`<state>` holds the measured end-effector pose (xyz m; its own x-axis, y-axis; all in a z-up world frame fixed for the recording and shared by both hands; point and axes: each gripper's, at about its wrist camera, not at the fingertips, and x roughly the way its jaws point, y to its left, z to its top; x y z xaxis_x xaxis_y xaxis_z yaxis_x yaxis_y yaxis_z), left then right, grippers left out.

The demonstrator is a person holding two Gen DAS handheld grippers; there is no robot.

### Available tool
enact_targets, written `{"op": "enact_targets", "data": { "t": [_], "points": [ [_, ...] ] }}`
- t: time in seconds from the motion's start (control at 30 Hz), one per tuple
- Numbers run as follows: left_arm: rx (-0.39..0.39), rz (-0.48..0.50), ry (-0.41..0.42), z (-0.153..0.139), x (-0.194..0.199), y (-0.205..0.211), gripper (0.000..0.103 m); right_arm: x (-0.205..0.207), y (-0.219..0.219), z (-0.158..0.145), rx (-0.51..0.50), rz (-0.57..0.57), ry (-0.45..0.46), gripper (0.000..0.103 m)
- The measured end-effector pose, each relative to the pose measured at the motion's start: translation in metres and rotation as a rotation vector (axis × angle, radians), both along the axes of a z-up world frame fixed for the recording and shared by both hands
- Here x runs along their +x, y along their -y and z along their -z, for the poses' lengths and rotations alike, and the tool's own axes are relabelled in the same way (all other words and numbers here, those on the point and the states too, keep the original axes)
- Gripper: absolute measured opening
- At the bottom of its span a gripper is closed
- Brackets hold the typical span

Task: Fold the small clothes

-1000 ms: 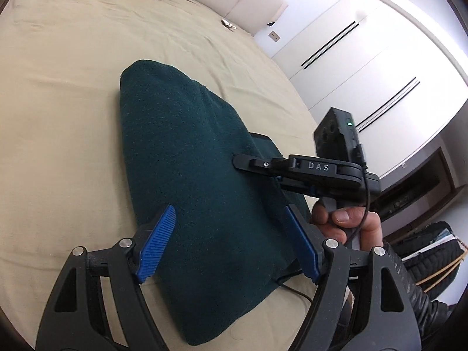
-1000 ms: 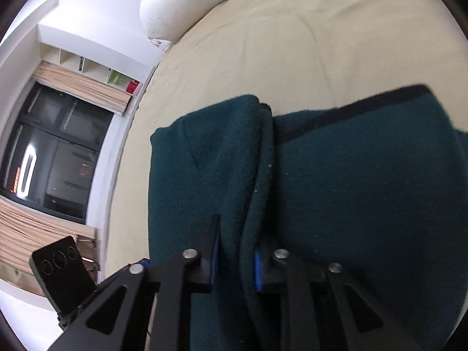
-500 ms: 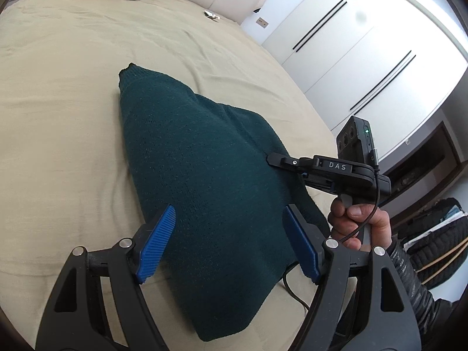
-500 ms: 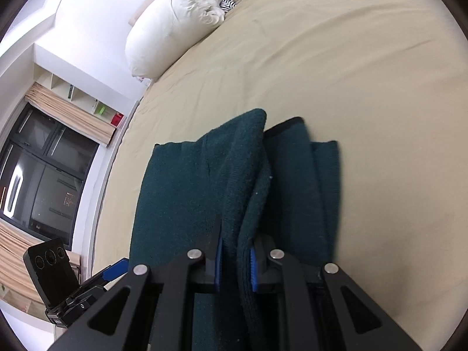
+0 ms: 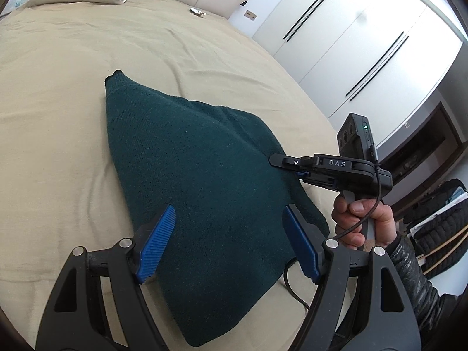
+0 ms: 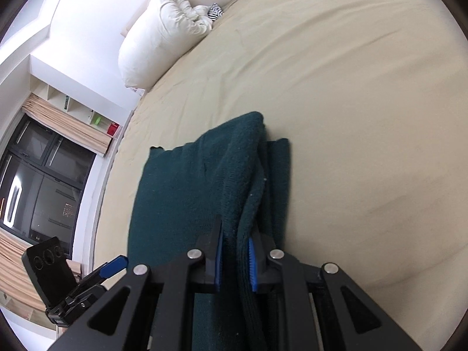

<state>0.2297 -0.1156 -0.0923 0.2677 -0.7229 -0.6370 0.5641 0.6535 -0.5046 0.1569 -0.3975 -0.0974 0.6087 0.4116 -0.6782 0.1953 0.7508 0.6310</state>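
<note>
Nearest, the right gripper (image 6: 234, 259) pinches a bunched edge of a dark green knitted garment (image 5: 190, 175). The left gripper (image 5: 228, 242) hovers over its near end, jaws spread wide and empty. The garment lies on a beige bed (image 5: 58, 73); it looks soft, thick and floppy, best gripped at edges or corners. A white pillow (image 6: 163, 29) sits farthest.

From my left wrist camera I can read just one marking: the pale capitals "DAS" on the black body of the right tongs (image 5: 288, 166), on the side facing me, just behind the pivot. My right wrist camera gives me no lettering I can make out; anything on the far shelves is too small and blurred.
</note>
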Motion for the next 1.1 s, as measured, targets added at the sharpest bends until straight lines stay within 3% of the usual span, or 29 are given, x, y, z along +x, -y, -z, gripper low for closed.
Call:
{"op": "enact_targets", "data": {
  "t": [0.13,0.23,0.33,0.43,0.6,0.67,0.77,0.93,1.1],
  "points": [
    [0.008,0.004,0.012,-0.001,0.001,-0.005,0.075,0.0,-0.005,0.01,0.006,0.002,-0.007,0.014],
    [0.005,-0.005,0.021,-0.003,-0.001,-0.01,0.075,-0.005,-0.002,0.02,0.069,0.027,0.005,0.014],
    [0.021,-0.009,0.031,-0.003,0.0,-0.012,0.075,-0.013,-0.006,0.016,0.1,0.024,0.001,0.02],
    [0.023,-0.017,0.023,-0.001,0.003,-0.013,0.075,-0.027,-0.018,0.001,0.051,-0.001,0.011,0.028],
    [0.04,-0.009,0.034,0.001,0.004,-0.008,0.075,-0.048,-0.042,-0.002,-0.047,-0.062,-0.024,0.029],
    [0.05,-0.007,0.033,0.002,0.001,-0.005,0.075,-0.052,-0.05,0.001,-0.118,-0.086,-0.039,0.021],
    [0.052,-0.004,0.032,0.002,0.001,-0.002,0.075,-0.055,-0.045,0.003,-0.129,-0.078,-0.046,0.013],
    [0.041,-0.014,0.039,-0.003,0.001,-0.003,0.075,-0.058,-0.036,-0.003,-0.125,-0.043,-0.039,0.013],
    [0.042,-0.058,0.032,0.004,0.01,-0.01,0.075,-0.069,-0.027,0.024,-0.037,0.009,-0.027,0.012]
  ]
}}
